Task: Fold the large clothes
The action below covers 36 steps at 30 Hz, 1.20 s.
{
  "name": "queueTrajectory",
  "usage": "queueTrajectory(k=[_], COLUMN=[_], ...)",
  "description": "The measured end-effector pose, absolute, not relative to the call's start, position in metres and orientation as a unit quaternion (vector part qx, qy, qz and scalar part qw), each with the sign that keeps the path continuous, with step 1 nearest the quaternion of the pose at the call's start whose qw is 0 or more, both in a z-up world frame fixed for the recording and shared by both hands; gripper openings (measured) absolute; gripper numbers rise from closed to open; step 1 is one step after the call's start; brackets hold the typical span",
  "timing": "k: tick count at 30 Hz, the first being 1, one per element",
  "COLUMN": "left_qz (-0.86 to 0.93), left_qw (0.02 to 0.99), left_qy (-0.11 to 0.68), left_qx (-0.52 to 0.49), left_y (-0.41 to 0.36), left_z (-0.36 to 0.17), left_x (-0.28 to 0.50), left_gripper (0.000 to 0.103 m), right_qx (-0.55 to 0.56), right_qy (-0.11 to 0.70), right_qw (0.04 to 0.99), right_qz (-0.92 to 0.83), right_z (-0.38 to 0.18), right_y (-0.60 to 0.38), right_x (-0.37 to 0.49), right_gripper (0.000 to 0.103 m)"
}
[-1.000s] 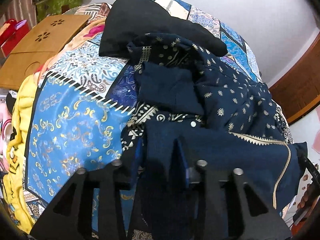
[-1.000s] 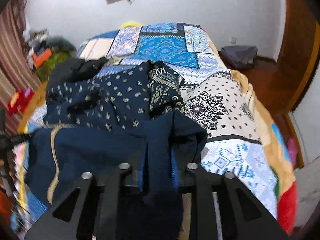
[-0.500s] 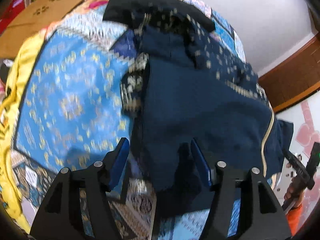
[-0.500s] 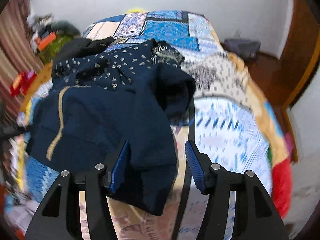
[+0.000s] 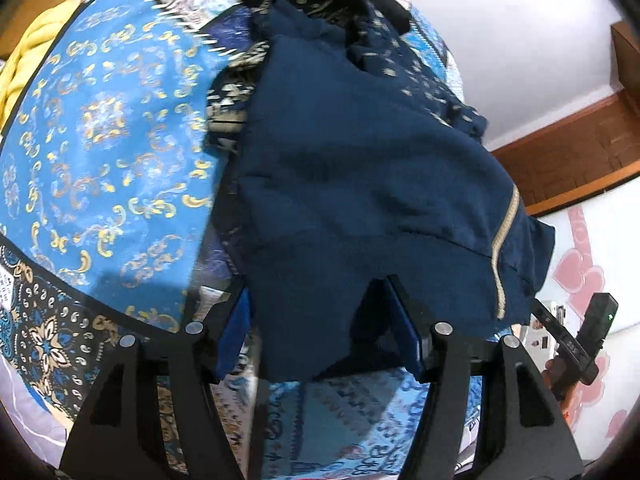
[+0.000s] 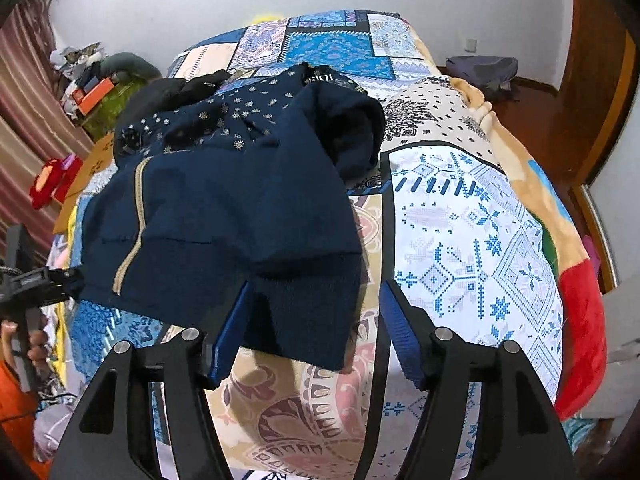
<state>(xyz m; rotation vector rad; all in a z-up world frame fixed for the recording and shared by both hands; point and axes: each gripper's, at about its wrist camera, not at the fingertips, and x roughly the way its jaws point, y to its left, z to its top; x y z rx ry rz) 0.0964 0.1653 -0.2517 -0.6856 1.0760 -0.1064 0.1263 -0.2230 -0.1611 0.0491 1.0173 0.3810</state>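
Both my claws have just been opening. The left claw [image 5: 320,316] stands apart with the navy garment's [image 5: 360,184] hem loose between its pads; the right claw [image 6: 316,320] likewise. The garment [image 6: 224,208] lies on the bed [image 6: 460,240], toward twelve o'clock from both.

Garment [image 6: 224,208] on bedspread [image 6: 472,240], near edge.

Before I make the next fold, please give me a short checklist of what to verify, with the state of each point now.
1. Left gripper open, pads off the cloth: ok.
2. Right gripper open, jaws just widened: ok.
3. Navy garment resting on the bedspread, none lifted: ok.
4. Near hem flat: not ok, right corner hangs lower.
5. Far part smooth: not ok, bunched.
6. Sleeves tucked in: cannot tell.
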Motion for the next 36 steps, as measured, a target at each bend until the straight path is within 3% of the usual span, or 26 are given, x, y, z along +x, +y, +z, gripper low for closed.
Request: queueTrajectory(k=[2, 4, 5, 6, 7, 11, 20, 27, 36], left_qz=[-0.056, -0.059, -0.060, -0.059, -0.058, -0.062, -0.110, -0.098, -0.051], left_qw=[0.809, 0.816, 0.822, 0.826, 0.831, 0.854, 0.898, 0.931, 0.926], left_qy=[0.498, 0.495, 0.493, 0.492, 0.491, 0.469, 0.343, 0.263, 0.284], left_qx=[-0.308, -0.292, -0.280, -0.269, -0.255, -0.217, -0.254, -0.232, -0.244], left_y=[0.159, 0.154, 0.150, 0.145, 0.143, 0.141, 0.163, 0.175, 0.205], left_z=[-0.247, -0.242, -0.238, -0.234, -0.229, -0.203, -0.106, -0.039, -0.044], left_x=[0.099, 0.099, 0.100, 0.103, 0.104, 0.096, 0.063, 0.063, 0.158], left_gripper=[0.057, 0.045, 0.041, 0.030, 0.020, 0.005, 0.003, 0.003, 0.003], right_qx=[0.036, 0.038, 0.035, 0.037, 0.053, 0.070, 0.117, 0.094, 0.067], right_qy=[0.477, 0.467, 0.463, 0.463, 0.468, 0.471, 0.384, 0.310, 0.273], right_qw=[0.863, 0.870, 0.874, 0.873, 0.867, 0.853, 0.885, 0.914, 0.935], right_qz=[0.164, 0.151, 0.146, 0.147, 0.164, 0.212, 0.236, 0.244, 0.214], right_z=[-0.161, -0.159, -0.158, -0.157, -0.156, -0.150, -0.077, -0.020, 0.000], right_y=[-0.222, -0.221, -0.221, -0.221, -0.222, -0.217, -0.227, -0.214, -0.190], right_x=[0.125, 0.125, 0.125, 0.126, 0.127, 0.122, 0.103, 0.120, 0.198], right_gripper=[0.058, 0.040, 0.022, 0.009, 0.008, 0.005, 0.004, 0.004, 0.002])
